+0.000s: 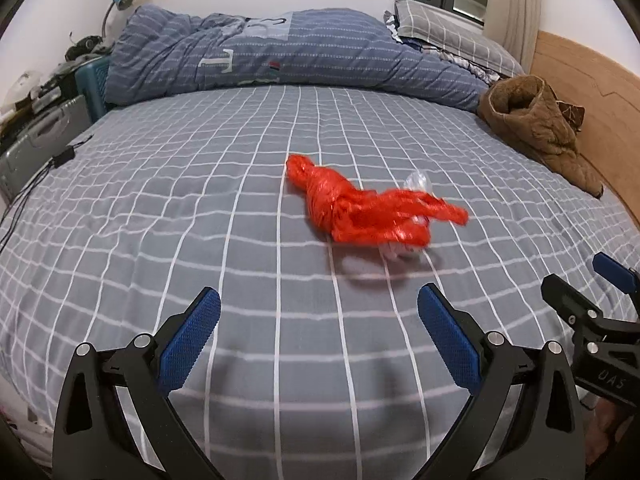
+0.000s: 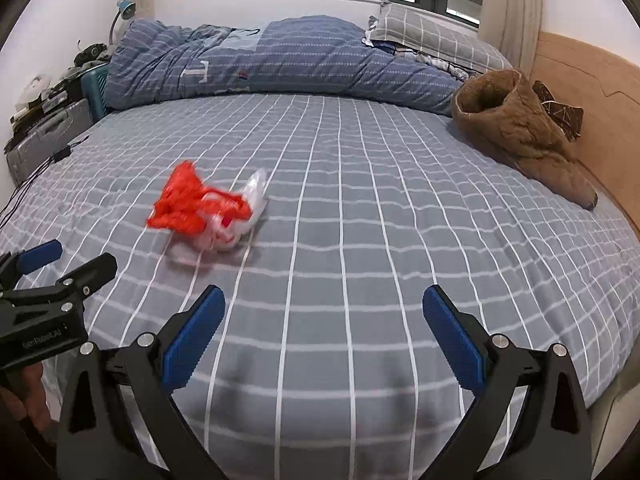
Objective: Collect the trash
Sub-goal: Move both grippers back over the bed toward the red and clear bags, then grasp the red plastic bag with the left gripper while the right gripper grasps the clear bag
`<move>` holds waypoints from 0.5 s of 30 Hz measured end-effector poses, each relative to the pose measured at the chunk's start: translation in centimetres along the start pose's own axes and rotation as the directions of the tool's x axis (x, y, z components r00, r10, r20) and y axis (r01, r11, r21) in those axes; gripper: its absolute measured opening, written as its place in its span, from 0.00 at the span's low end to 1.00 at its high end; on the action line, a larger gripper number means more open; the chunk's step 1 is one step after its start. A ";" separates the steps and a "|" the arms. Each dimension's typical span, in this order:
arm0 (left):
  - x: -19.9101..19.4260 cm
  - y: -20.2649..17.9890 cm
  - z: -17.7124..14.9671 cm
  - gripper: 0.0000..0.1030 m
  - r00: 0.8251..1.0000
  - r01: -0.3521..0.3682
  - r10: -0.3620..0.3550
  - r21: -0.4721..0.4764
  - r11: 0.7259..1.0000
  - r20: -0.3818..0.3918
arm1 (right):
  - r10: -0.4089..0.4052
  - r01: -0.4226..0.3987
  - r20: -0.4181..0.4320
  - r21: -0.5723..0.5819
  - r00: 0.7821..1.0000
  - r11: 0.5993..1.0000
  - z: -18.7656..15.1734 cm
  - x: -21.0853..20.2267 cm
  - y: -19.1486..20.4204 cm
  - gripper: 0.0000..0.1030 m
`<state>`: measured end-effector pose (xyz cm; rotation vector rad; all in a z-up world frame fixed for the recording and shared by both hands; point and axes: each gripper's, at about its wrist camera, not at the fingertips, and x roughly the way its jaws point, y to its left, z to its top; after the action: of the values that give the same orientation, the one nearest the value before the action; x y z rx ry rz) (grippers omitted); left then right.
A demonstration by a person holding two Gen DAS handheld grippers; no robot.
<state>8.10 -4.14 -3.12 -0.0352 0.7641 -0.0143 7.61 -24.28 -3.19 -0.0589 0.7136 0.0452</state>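
Note:
A crumpled red plastic bag (image 1: pixel 360 210) lies on the grey checked bed sheet (image 1: pixel 200 200), with a clear and white plastic bag (image 1: pixel 416 182) tucked partly under it. In the right wrist view the red plastic bag (image 2: pixel 188 204) sits left of centre, the clear bag (image 2: pixel 236 220) beside it. My left gripper (image 1: pixel 319 306) is open, well short of the bags, nothing between its blue pads. My right gripper (image 2: pixel 324 304) is open too, to the right of the bags. Each gripper shows at the edge of the other's view.
A blue quilt (image 1: pixel 280 52) is heaped at the far side with a checked pillow (image 1: pixel 452 36). A brown padded jacket (image 1: pixel 536 128) lies by the wooden headboard (image 1: pixel 592 76). A suitcase (image 1: pixel 36 144), cables and clutter stand off the bed's left edge.

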 end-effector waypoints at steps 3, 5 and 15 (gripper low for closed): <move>1.3 0.1 1.2 0.94 1.000 -0.011 0.011 -0.007 1.000 0.008 | -0.002 0.002 -0.005 -0.004 1.000 1.000 1.0 1.4 -0.2 0.93; 1.8 0.1 2.0 0.94 1.000 -0.012 0.012 -0.007 1.000 0.015 | -0.010 0.010 -0.013 -0.010 1.000 1.000 1.5 2.6 -0.4 0.93; 6.6 0.3 5.5 0.94 1.000 -0.021 0.021 -0.026 0.999 -0.009 | -0.030 0.030 -0.006 -0.019 1.000 0.999 4.4 6.2 -1.4 0.93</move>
<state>16.62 -3.90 -3.71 -0.0520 0.7739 0.0154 15.25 -25.20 -3.84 -0.0876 0.7189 0.0226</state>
